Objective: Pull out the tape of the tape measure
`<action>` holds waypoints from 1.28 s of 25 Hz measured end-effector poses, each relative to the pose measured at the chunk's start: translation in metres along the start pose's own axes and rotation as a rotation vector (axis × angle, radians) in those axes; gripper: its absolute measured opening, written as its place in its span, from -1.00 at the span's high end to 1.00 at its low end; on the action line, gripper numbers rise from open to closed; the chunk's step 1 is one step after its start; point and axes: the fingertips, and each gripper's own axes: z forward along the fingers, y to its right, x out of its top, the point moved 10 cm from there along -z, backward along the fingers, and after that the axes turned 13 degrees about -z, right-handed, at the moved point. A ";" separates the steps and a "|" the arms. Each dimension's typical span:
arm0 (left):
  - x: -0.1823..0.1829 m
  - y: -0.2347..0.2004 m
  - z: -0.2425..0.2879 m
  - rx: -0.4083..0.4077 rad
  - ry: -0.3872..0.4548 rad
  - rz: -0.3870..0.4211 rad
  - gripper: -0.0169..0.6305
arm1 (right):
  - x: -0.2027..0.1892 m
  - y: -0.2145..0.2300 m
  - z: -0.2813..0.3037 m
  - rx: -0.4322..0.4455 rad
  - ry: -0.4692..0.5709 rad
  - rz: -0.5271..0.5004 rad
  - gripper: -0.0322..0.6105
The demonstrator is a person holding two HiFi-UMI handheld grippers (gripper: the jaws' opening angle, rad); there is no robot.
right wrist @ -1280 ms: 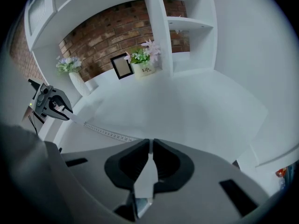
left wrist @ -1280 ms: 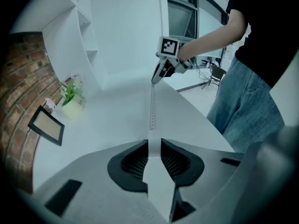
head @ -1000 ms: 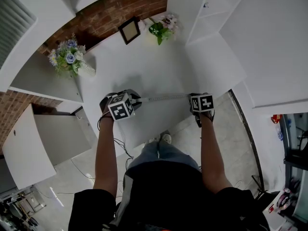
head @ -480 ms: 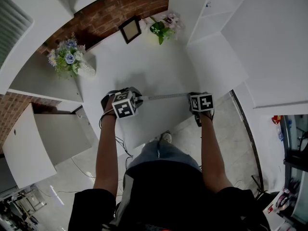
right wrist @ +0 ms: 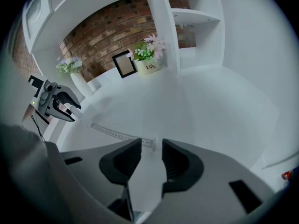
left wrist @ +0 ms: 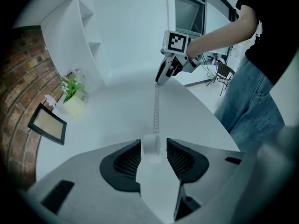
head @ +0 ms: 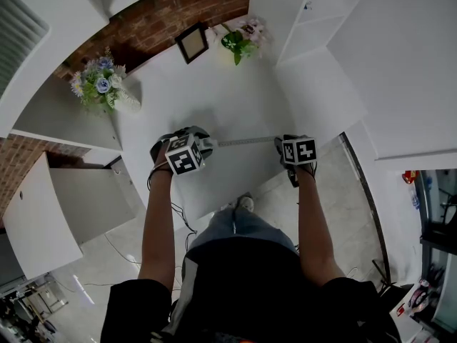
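Observation:
A small white tape measure case (left wrist: 151, 146) sits on the white table (head: 214, 91) between the jaws of my left gripper (left wrist: 151, 149), which stand apart with a gap on each side of it. Its tape (left wrist: 155, 111) runs flat across the table to my right gripper (left wrist: 160, 80). In the right gripper view the tape (right wrist: 119, 134) ends with its tip (right wrist: 152, 143) just at the mouth of my right gripper (right wrist: 151, 146), whose jaws are open and not touching it. The head view shows the tape (head: 246, 141) stretched between left gripper (head: 208, 144) and right gripper (head: 280, 143).
At the back of the table stand a potted plant (head: 239, 40), a picture frame (head: 191, 43) and a vase of flowers (head: 100, 88) by the brick wall. White shelves (head: 314, 20) rise at the right. The table's near edge (head: 235, 191) runs just in front of the person's legs.
Both grippers have opened: the left let go of the case, the right let go of the tape's end. The left gripper has shifted a little to the right.

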 end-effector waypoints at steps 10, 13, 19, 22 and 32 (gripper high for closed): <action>0.007 -0.004 -0.022 0.046 0.139 -0.065 0.45 | 0.004 0.001 -0.019 0.002 0.068 0.027 0.47; 0.014 -0.012 -0.052 0.109 0.286 -0.135 0.45 | 0.009 0.003 -0.041 -0.021 0.174 0.061 0.49; 0.031 -0.021 -0.109 0.321 0.658 -0.286 0.74 | 0.029 0.005 -0.088 -0.113 0.562 0.067 0.90; 0.037 -0.017 -0.129 0.454 0.813 -0.358 0.87 | 0.045 0.001 -0.117 -0.172 0.734 0.021 0.90; 0.028 0.002 -0.162 0.669 1.190 -0.683 0.92 | 0.068 -0.018 -0.173 -0.327 0.995 -0.039 0.91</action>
